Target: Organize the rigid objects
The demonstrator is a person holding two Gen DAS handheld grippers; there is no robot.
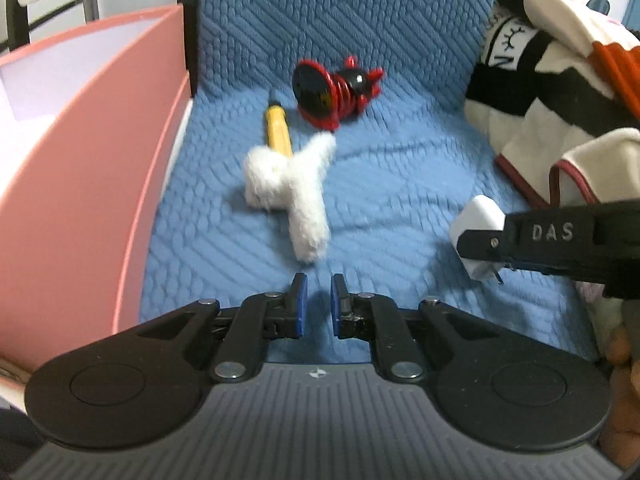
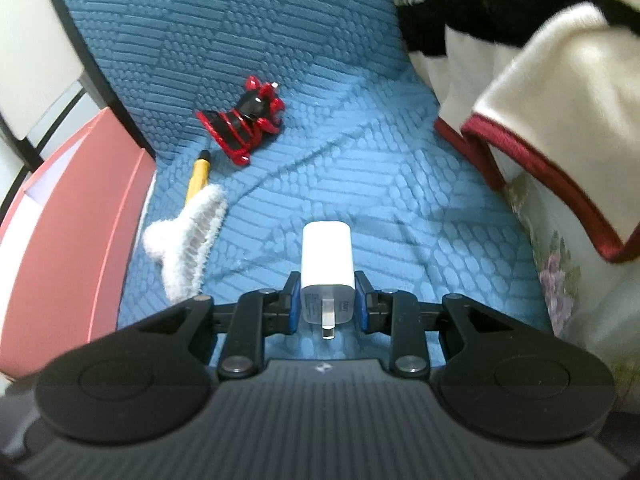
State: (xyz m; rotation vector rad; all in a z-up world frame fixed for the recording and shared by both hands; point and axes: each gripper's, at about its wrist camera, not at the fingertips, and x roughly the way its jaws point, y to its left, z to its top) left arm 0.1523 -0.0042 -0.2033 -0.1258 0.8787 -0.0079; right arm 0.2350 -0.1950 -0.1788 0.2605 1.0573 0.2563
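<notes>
My right gripper [image 2: 327, 286] is shut on a white charger plug [image 2: 327, 262], prongs toward the camera, held above the blue seat; the plug also shows in the left wrist view [image 1: 476, 222], with the right gripper [image 1: 480, 242] around it. My left gripper [image 1: 319, 290] is empty, its jaws a narrow gap apart, just short of a white fluffy hair clip [image 1: 294, 184]. A yellow pen [image 1: 278, 128] lies partly under the clip. A red and black phone holder [image 1: 336, 90] lies behind it. The clip [image 2: 186, 236], the pen [image 2: 197, 176] and the holder [image 2: 244, 122] also show in the right wrist view.
A pink box [image 1: 84, 168] stands open at the left of the blue quilted seat cushion [image 1: 400, 184]. A pile of black, white and orange clothes [image 1: 560, 80] lies at the right. The box [image 2: 76, 224] and the clothes [image 2: 540, 100] also show in the right wrist view.
</notes>
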